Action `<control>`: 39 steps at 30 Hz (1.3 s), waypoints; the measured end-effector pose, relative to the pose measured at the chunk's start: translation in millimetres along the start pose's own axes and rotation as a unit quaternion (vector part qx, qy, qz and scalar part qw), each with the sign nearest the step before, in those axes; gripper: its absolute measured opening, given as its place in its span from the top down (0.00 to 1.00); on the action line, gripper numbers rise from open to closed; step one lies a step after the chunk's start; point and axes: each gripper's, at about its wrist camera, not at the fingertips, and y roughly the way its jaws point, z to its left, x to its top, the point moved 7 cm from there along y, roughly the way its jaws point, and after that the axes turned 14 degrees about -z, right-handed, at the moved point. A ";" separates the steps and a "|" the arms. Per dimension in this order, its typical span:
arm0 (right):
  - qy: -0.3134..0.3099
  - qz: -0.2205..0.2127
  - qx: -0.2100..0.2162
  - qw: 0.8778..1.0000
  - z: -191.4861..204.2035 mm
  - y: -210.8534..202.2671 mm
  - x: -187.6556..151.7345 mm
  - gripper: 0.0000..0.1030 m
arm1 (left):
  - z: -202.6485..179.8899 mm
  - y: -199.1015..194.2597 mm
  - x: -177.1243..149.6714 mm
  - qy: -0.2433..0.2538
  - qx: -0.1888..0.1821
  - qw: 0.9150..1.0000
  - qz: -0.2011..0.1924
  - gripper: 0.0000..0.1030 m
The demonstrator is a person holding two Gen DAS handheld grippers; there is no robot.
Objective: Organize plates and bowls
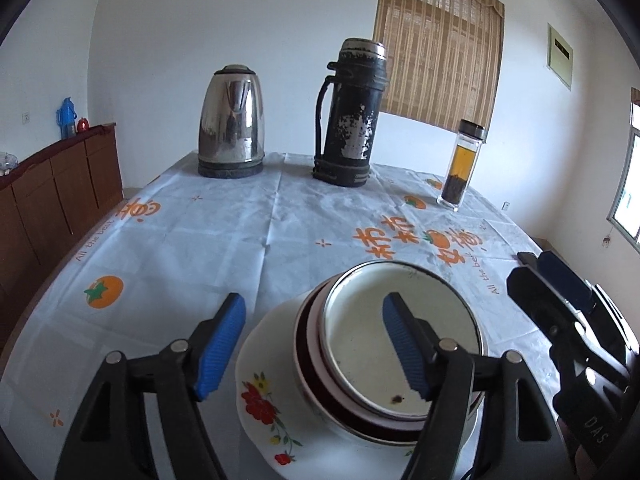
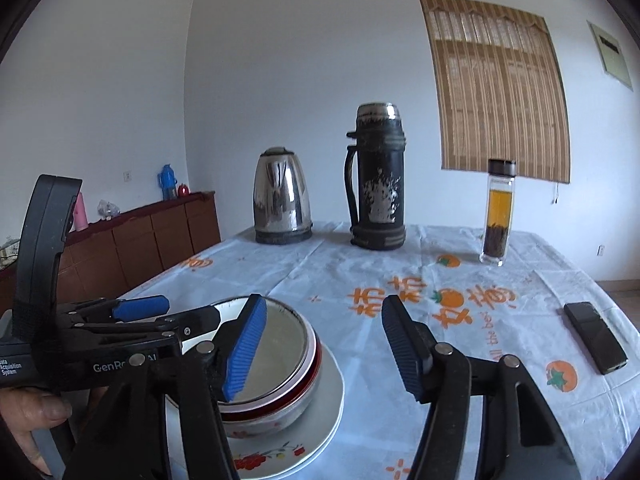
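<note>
Here, nested round bowls [image 1: 400, 344] on a floral plate [image 1: 260, 392] — glossy, both claws spread, pinching nothing.

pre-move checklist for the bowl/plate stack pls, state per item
1. Left gripper open, nothing between its blue pads: ok.
2. Right gripper open, nothing held: ok.
3. Nested bowls, metal-rimmed one on top of a dark-red-banded one, sitting on the white floral plate: ok, stack looks level.
4. Plates under the bowls squarely aligned: cannot tell, only the edges show in the right wrist view.
5. Tall items clear of the stack: steel kettle, worn black thermos and glass tea bottle stand at the far edge: ok.
6. Black phone lies apart from the stack: ok.
</note>
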 end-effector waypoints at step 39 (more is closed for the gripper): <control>-0.013 -0.040 -0.056 0.998 -23.2 -12.2 5.8 0.32 | -11.9 -10.6 6.8 0.041 0.006 0.998 -0.054 0.15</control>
